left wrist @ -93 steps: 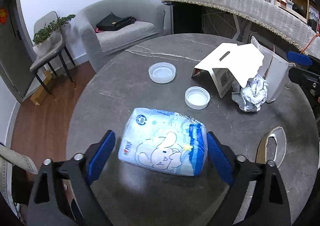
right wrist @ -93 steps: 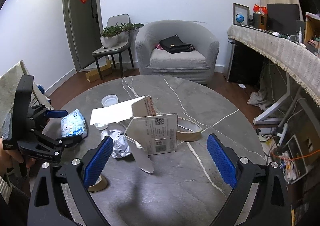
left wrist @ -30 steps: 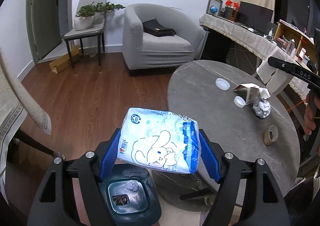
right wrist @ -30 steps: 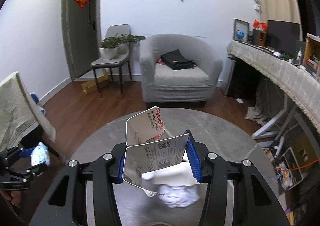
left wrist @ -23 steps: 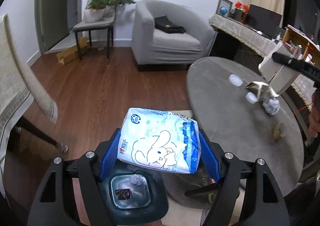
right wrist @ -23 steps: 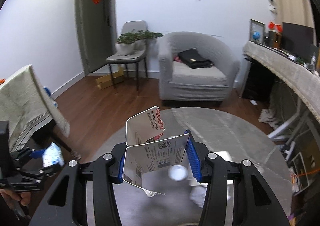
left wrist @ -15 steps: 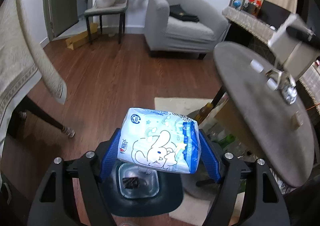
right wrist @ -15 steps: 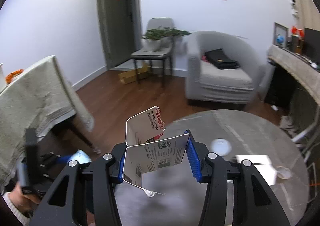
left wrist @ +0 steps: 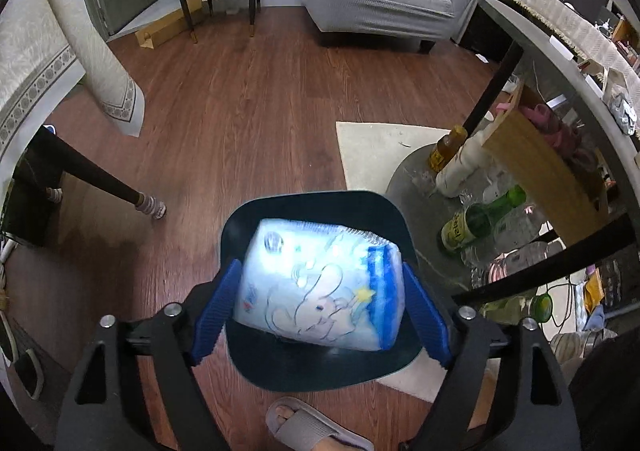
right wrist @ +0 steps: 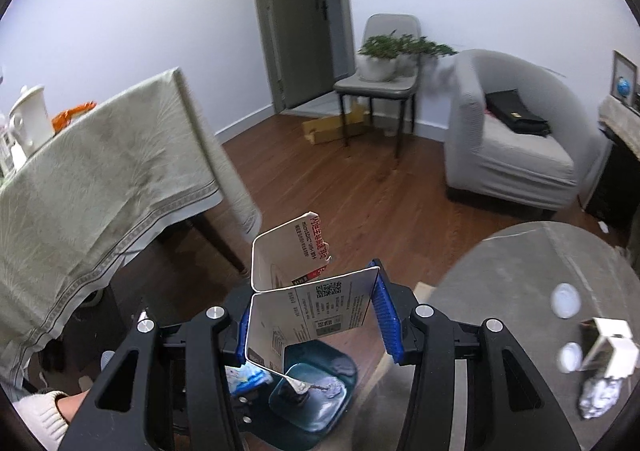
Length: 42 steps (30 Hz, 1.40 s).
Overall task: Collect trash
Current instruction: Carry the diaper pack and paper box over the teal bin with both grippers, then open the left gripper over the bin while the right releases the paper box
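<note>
Both jaws were clamped: the left gripper (left wrist: pixel 320 313) pinched a soft blue-and-white tissue pack (left wrist: pixel 320 287) directly above the dark teal plastic trash bin (left wrist: pixel 312 375), while the right gripper (right wrist: pixel 312 317) squeezed a torn white cardboard box (right wrist: pixel 308 303), bin at its 6 o'clock

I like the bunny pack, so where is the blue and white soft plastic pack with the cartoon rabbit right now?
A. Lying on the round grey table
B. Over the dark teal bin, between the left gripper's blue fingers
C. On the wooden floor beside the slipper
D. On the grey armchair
B: the blue and white soft plastic pack with the cartoon rabbit sits between the left gripper's blue fingers, right above the dark teal bin.
</note>
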### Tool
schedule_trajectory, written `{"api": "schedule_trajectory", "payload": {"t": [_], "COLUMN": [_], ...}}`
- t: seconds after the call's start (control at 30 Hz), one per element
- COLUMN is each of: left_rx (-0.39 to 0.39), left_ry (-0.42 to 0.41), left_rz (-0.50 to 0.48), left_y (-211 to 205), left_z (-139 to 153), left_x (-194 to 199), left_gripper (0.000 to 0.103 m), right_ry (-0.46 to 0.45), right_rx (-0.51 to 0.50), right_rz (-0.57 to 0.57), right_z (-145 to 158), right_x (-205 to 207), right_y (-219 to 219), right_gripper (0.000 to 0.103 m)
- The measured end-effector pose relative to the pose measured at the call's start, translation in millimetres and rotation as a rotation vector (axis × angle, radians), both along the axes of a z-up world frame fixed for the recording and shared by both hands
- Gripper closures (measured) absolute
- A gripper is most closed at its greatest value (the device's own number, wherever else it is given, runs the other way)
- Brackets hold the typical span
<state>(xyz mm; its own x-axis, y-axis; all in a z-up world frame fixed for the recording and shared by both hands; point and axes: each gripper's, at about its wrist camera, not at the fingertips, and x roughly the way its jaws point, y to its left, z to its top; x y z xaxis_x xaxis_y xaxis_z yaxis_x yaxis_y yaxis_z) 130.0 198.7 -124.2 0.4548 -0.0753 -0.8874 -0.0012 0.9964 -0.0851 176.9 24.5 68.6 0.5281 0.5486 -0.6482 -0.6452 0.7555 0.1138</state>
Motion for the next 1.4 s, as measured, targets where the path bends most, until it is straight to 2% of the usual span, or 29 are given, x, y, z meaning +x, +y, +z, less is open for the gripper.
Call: {"api": "schedule_trajectory", "payload": {"t": [0.07,0.27,0.67,0.83,0.9,1.0,1.2,1.4], "left_rx": [-0.006,0.004,-0.010,-0.004,-0.006,-0.009,-0.018,-0.033], "left_ry": [0.008,-0.011,-0.119,-0.164,-0.177,-0.198,-0.233,-0.267], "left_rz": [-0.006,0.006,0.117,0.122,0.135,0.152,0.156,0.163], "left_y": [4.7,19.2,62.1,68.2,70.1,72.4,71.4,68.8], "left_z": [-1.4,6.7,50.7,73.2,80.0,90.6,109.8,127.2], "left_x": [-5.0,-16.0,-38.3,-46.0,-48.0,-49.4,-49.9,-48.7], "left_gripper": [0.013,0.013,0.033,0.040,0.047,0.048,0.058,0.059], "right_ry": [0.014,0.046,0.106,0.142,0.158,0.188,0.228,0.274], "right_rx": [-0.024,-0.068,-0.155,-0.192,-0.200,-0.207,-0.246,-0.331], "right_rz": [0.024,0.063,0.071,0.086,0.093,0.106,0.139,0.167], "right_z": [-9.1,-30.7,-76.6,-103.2,-111.2,-124.6,-154.9,-191.0], "right_x": [-2.8,-6.5,-1.9,-4.1,-5.2,-6.8,-13.4,-18.6], "right_y": [16.9,48.1,79.7,90.5,92.6,95.4,99.3,103.8], "right_gripper": [0.053,0.053,0.053,0.053,0.053,0.053,0.053,0.053]}}
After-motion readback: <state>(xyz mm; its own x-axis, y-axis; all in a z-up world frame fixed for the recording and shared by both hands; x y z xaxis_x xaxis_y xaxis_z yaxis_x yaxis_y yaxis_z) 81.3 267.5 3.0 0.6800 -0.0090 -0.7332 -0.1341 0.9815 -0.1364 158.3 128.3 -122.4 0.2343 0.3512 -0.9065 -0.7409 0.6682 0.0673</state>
